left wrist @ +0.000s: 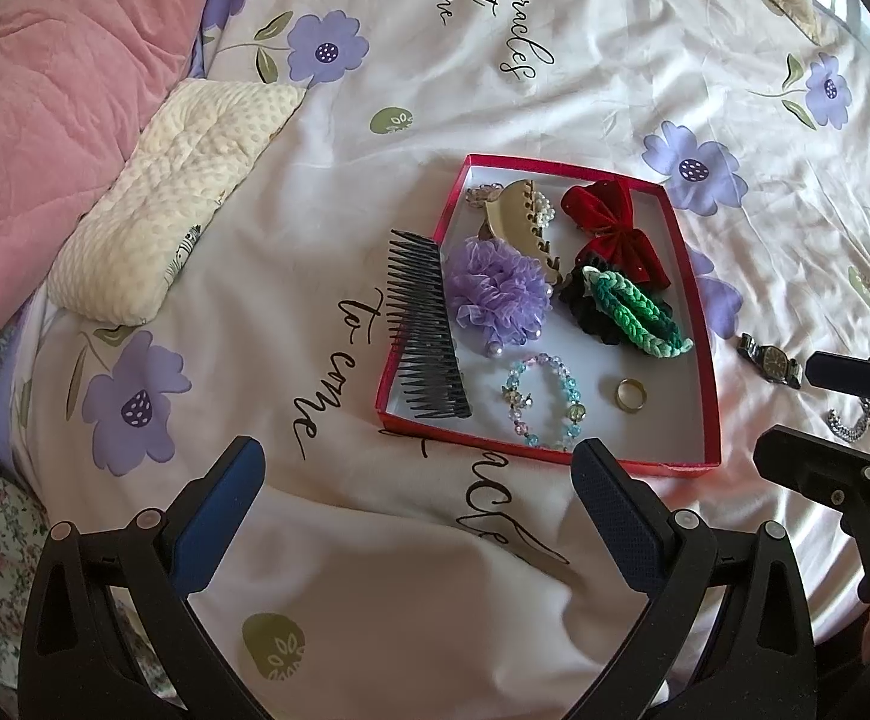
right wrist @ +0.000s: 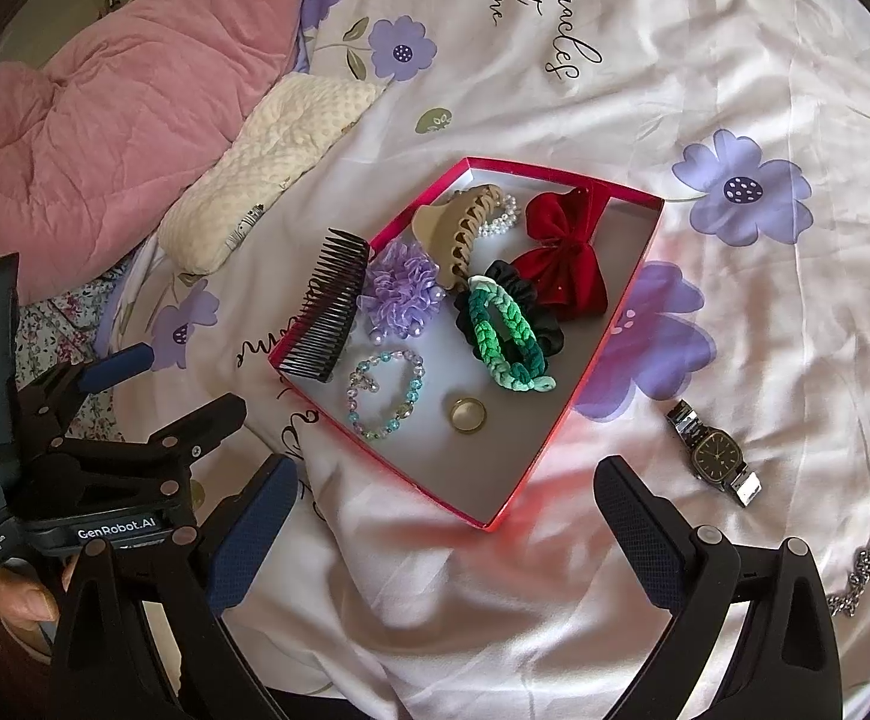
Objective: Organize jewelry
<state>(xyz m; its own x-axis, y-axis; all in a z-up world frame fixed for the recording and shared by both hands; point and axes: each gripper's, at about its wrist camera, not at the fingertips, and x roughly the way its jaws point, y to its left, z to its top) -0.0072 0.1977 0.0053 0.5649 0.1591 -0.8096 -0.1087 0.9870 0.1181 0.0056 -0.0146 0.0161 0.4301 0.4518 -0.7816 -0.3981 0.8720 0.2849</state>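
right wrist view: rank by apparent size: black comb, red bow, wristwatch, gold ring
Largest to smallest, as they look:
1. black comb and red bow: too close to split
2. wristwatch, lying nearer the camera, so slightly flattered
3. gold ring, clearly the smallest

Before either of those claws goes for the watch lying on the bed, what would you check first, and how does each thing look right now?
1. Right gripper open and holding nothing: ok.
2. Left gripper open and holding nothing: ok.
3. Watch in plain sight on the sheet, outside the red box, nothing lying on it: ok.
4. Bare floor left in the box for it, at the near corner beside the ring: ok.
5. Silver chain apart from the watch, so it will not drag along: ok.
6. Comb sitting fully in the box: not ok, it leans over the rim.
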